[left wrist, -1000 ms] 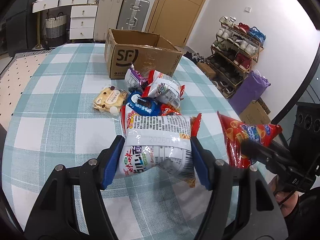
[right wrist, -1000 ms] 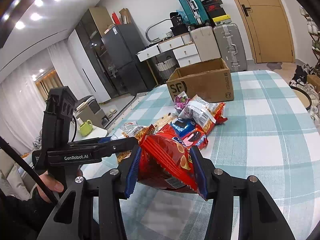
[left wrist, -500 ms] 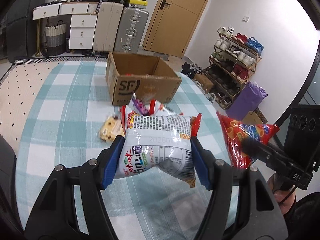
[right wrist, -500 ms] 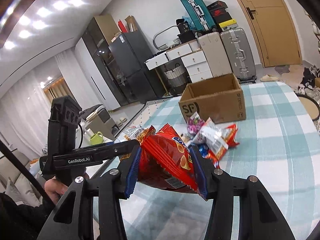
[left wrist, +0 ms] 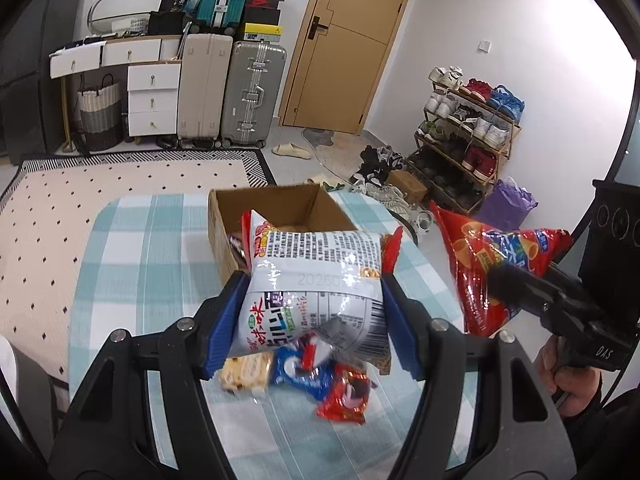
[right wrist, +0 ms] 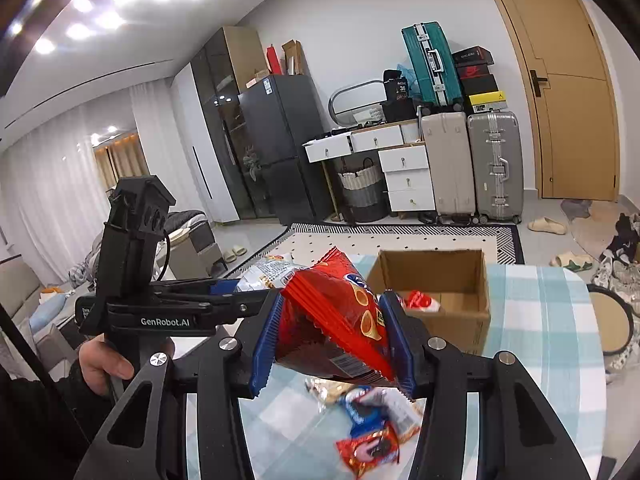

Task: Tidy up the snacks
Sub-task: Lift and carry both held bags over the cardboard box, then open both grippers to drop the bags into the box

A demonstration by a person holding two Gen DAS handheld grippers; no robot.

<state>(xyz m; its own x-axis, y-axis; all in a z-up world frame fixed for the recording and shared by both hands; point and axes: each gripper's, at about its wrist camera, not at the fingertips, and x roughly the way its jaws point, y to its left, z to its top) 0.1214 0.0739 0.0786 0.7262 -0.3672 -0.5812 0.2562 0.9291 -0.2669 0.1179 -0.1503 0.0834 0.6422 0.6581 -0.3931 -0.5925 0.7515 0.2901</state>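
Left wrist: left gripper (left wrist: 314, 300) clamps white bag (left wrist: 316, 280); right gripper (right wrist: 334, 336) clamps red bag (right wrist: 340, 320). Both airborne, near side of box (left wrist: 280, 204). Step: carry. Next: advance over opening, release.

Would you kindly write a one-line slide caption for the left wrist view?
Left gripper holds a white snack bag above the open cardboard box; right gripper carries a red chip bag alongside.

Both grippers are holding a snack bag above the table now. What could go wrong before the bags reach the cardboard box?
1. The left gripper and right gripper squeeze the white bag and red chip bag across puffy middles; chips might get crushed.
2. Both bags head for one small cardboard box; the grippers, close together, might collide.
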